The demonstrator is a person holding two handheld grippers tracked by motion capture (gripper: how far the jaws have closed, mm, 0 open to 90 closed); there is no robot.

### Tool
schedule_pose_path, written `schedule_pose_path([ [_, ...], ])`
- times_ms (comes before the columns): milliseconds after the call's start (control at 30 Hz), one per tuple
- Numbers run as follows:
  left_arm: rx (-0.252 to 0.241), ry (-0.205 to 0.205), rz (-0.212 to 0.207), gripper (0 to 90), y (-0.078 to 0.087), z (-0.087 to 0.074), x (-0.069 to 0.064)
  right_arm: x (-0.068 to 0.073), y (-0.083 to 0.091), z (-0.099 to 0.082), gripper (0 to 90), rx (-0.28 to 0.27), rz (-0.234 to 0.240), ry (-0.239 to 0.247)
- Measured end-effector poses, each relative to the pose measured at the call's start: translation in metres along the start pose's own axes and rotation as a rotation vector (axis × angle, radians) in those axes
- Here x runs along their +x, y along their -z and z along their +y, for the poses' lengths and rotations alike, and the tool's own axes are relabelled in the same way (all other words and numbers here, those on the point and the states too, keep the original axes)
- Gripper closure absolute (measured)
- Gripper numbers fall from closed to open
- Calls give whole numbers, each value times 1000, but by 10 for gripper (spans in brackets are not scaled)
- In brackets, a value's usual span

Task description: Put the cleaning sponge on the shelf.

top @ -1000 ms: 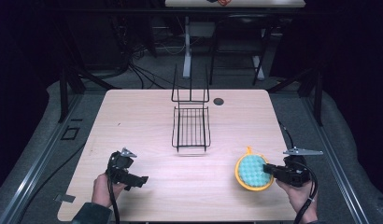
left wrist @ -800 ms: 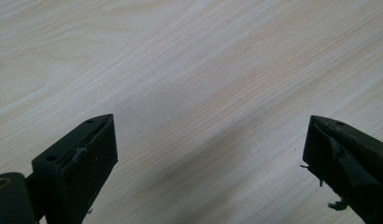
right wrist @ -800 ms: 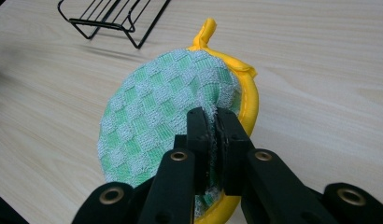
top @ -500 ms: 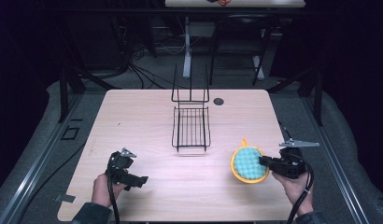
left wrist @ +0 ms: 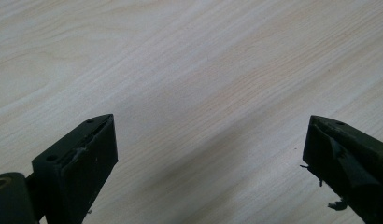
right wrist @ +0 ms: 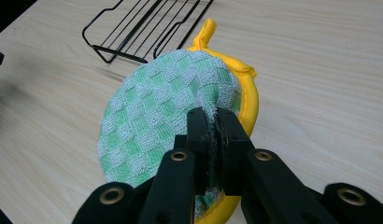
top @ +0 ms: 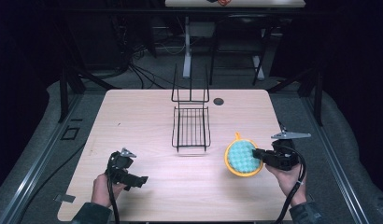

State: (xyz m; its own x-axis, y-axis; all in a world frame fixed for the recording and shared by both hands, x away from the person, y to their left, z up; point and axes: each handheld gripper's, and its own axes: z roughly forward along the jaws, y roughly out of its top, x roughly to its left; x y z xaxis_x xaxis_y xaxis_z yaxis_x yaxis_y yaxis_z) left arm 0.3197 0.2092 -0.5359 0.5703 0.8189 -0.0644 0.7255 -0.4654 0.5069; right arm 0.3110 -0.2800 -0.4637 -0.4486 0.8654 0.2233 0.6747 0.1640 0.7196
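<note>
From the high view I see my right gripper pinching the near edge of the round green-and-yellow scrubbing pad, which juts out ahead of it toward the black wire rack. In the left gripper view my left gripper stands wide over bare table. In the right gripper view the jaws are clamped tight on the pad's rim.

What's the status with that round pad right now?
Right gripper shut on green-and-yellow pad. Left gripper open, empty. Wire rack ahead, nothing between.

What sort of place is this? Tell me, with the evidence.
Probably a lab or recording studio, not a home: a lone wooden table in a dark room, loose cables on the floor, and metal framing rails beside it.
</note>
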Motion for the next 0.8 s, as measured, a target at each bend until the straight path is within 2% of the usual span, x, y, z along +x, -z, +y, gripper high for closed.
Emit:
schedule_pose_path([
  [300, 1, 1, 0, 32, 0, 0, 0, 4, 0, 13, 853, -5, -5, 33],
  [800, 0, -8, -3, 33, -1, 1, -2, 11, -7, 34, 853, -21, 3, 49],
])
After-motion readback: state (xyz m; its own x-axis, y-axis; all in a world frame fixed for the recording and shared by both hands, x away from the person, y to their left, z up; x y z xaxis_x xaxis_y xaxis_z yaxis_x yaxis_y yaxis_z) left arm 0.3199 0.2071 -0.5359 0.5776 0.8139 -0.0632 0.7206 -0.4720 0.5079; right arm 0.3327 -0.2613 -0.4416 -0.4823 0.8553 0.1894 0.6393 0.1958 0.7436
